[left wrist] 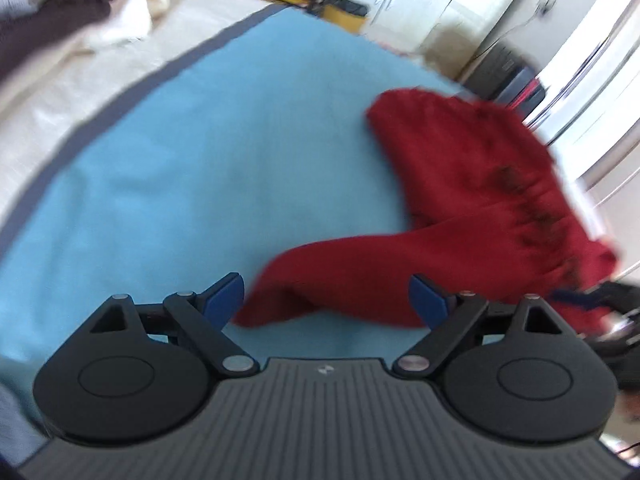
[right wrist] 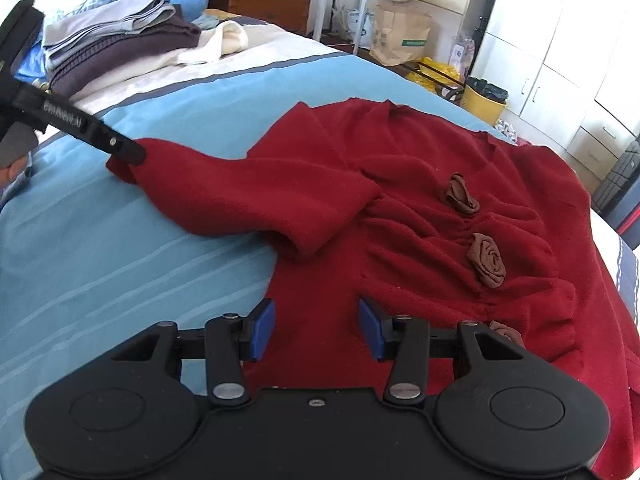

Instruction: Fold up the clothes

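Observation:
A dark red garment (right wrist: pixel 420 216) with brown fabric rosettes (right wrist: pixel 486 260) lies spread on the blue bedspread (right wrist: pixel 120 248). Its left sleeve (right wrist: pixel 240 188) stretches out to the left. My left gripper (left wrist: pixel 324 300) is open, its blue pads on either side of the sleeve's cuff end (left wrist: pixel 280 292); in the right wrist view its black finger (right wrist: pixel 120 146) touches the cuff. My right gripper (right wrist: pixel 316 330) is open just above the garment's lower hem, holding nothing.
A stack of folded clothes (right wrist: pixel 120 44) sits at the head of the bed on the cream sheet (right wrist: pixel 256 60). Beyond the bed's far edge stand a paper bag (right wrist: pixel 400 36), a yellow bin (right wrist: pixel 486 100) and white cupboards (right wrist: pixel 560 40).

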`<action>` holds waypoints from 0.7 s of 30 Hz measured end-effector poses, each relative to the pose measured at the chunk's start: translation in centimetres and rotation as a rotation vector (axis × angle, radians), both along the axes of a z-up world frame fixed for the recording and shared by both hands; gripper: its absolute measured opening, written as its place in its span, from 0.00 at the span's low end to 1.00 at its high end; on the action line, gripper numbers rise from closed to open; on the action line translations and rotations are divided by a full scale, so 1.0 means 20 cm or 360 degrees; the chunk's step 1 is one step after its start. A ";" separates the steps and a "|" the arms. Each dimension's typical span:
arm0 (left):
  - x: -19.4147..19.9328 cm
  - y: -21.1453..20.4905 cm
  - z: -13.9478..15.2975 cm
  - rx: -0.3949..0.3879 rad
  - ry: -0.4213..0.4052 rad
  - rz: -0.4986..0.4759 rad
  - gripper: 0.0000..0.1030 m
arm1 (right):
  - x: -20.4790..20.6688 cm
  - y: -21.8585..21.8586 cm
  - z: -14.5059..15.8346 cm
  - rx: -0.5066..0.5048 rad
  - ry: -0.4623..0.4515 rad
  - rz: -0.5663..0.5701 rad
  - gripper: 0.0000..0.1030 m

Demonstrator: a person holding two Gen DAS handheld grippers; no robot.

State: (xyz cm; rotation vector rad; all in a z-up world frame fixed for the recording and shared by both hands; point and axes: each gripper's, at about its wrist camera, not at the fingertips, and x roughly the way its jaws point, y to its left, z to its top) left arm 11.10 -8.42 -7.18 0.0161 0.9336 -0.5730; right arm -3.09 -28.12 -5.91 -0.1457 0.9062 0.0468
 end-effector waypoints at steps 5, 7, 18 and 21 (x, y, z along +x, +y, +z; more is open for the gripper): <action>0.02 0.01 -0.06 0.0004 0.0077 0.0005 0.87 | 0.00 0.00 0.00 0.0007 -0.0010 0.0016 0.50; 0.04 0.00 -0.07 -0.0001 0.0145 -0.0025 0.87 | 0.00 -0.01 0.00 0.0019 -0.0007 0.0009 0.50; -0.08 0.05 0.13 -0.0102 -0.0250 0.0076 0.11 | 0.01 -0.07 0.00 0.0284 -0.0013 -0.0042 0.50; -0.18 0.23 0.34 -0.0104 -0.0524 0.0305 0.11 | 0.00 -0.09 0.00 0.0300 -0.0005 -0.0077 0.50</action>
